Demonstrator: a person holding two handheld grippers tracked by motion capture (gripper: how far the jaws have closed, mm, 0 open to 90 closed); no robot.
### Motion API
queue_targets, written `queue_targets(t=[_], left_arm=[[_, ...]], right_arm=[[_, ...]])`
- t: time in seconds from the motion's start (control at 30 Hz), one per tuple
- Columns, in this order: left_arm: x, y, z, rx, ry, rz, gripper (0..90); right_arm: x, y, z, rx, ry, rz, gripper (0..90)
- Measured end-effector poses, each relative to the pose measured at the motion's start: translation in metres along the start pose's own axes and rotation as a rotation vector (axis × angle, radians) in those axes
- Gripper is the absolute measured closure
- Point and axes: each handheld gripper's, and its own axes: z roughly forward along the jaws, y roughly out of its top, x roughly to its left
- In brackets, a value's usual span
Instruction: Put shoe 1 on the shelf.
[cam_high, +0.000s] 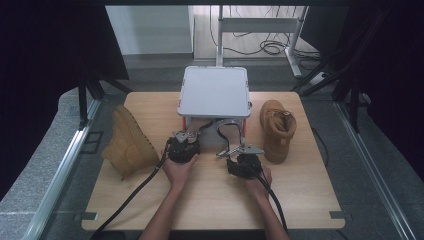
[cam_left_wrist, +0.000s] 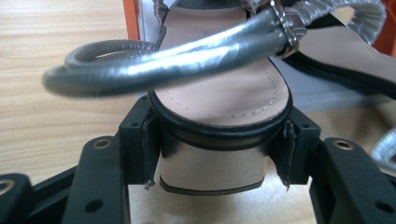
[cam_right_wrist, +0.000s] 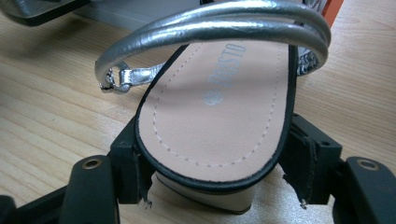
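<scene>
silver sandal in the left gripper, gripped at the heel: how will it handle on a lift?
Sandal sole looks stiff, so it should lift as one piece. The ankle strap is a loose loop and will likely flop. The heel block looks glossy, so it may slip between the pads.

The grey box (cam_high: 214, 91) blocks the table's far middle, with two sandals (cam_high: 227, 131) lying at its near edge. A tan boot (cam_high: 129, 142) stands at the left, another boot (cam_high: 277, 129) at the right, leaving narrow lanes between. The near tabletop (cam_high: 210, 202) lies open around the forearms.
</scene>
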Motion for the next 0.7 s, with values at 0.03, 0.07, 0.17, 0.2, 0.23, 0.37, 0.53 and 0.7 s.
queue_targets(t=[0.03, 0.07, 0.17, 0.2, 0.23, 0.37, 0.53, 0.7], left_arm=[[-0.001, 0.001, 0.001, -0.003, 0.006, 0.001, 41.2], [-0.002, 0.001, 0.003, -0.004, 0.012, 0.0, 41.2], [-0.002, 0.005, 0.008, -0.013, 0.021, -0.013, 41.2], [-0.003, 0.006, 0.01, -0.014, 0.025, -0.011, 41.2], [-0.003, 0.007, 0.012, -0.015, 0.033, -0.008, 41.2], [-0.004, 0.01, 0.018, -0.018, 0.051, -0.009, 41.2], [-0.003, 0.014, 0.024, -0.011, 0.06, -0.011, 41.2], [-0.003, 0.019, 0.03, -0.011, 0.067, -0.027, 41.2]], right_arm=[[0.0, 0.0, 0.0, 0.0, 0.001, -0.001, 33.6], [0.0, 0.0, 0.0, 0.0, 0.001, 0.0, 33.6], [0.0, 0.0, 0.0, 0.0, 0.001, 0.0, 33.6], [0.0, 0.0, 0.0, 0.0, 0.002, -0.001, 33.7], [-0.001, 0.0, 0.0, 0.0, 0.002, -0.002, 33.7], [-0.001, 0.0, -0.001, -0.001, 0.006, -0.002, 33.8], [-0.003, -0.001, -0.002, 0.001, 0.006, -0.005, 34.0], [-0.003, -0.001, -0.002, -0.001, 0.005, -0.004, 34.2]])
